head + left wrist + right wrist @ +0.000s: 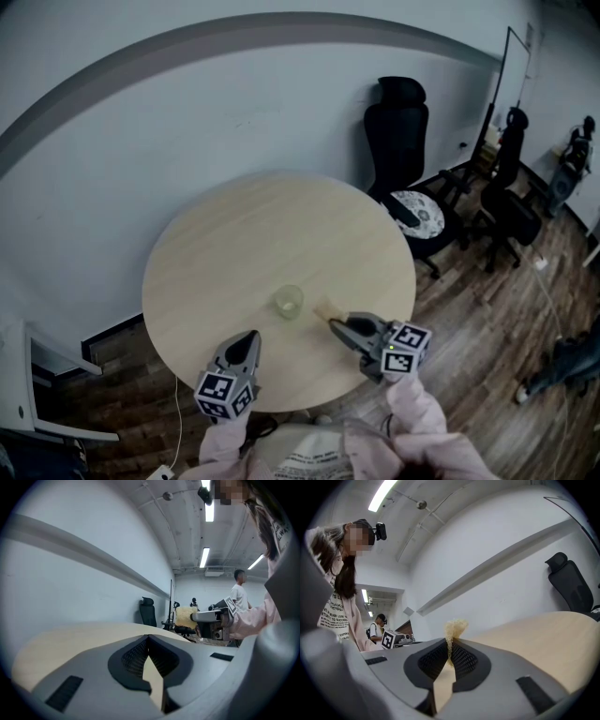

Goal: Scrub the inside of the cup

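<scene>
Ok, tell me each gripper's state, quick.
Left gripper: shut, empty.
Right gripper: shut on the sponge.

Right claw (450,644) pinches a yellow sponge (455,626)
The frayed sponge pokes up past the closed tips; a pale wooden surface (543,639) stretches right toward a black chair (569,585).
</scene>
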`<state>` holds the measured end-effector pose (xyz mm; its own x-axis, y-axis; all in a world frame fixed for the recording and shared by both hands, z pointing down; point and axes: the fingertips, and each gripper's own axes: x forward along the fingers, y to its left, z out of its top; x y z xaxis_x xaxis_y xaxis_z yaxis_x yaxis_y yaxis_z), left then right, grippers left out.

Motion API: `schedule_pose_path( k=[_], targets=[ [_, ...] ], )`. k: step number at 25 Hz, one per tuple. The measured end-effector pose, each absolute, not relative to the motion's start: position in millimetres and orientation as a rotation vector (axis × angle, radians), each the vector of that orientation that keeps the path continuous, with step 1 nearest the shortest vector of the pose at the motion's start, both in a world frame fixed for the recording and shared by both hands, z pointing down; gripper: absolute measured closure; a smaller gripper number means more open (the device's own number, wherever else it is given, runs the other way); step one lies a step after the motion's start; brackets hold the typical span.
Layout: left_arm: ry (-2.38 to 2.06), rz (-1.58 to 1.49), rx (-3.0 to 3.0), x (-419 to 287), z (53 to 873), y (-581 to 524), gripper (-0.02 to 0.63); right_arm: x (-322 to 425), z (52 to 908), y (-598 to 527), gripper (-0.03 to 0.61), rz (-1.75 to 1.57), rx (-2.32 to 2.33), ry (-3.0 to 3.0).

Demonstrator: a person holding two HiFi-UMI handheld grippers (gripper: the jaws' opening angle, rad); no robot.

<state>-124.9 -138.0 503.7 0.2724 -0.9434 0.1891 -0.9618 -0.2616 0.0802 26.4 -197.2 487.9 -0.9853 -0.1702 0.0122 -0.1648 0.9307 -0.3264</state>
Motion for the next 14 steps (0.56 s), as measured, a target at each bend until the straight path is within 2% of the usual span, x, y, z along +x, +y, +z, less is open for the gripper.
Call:
schedule_pose_path(
  k=[14],
  targets=[
    [-1.78, 0.161, 2.379, -117.9, 500.6, -127.3, 0.614, 29.0, 484.9, -188.1, 0.556, -0.432, -0.289, 3.064]
  ],
)
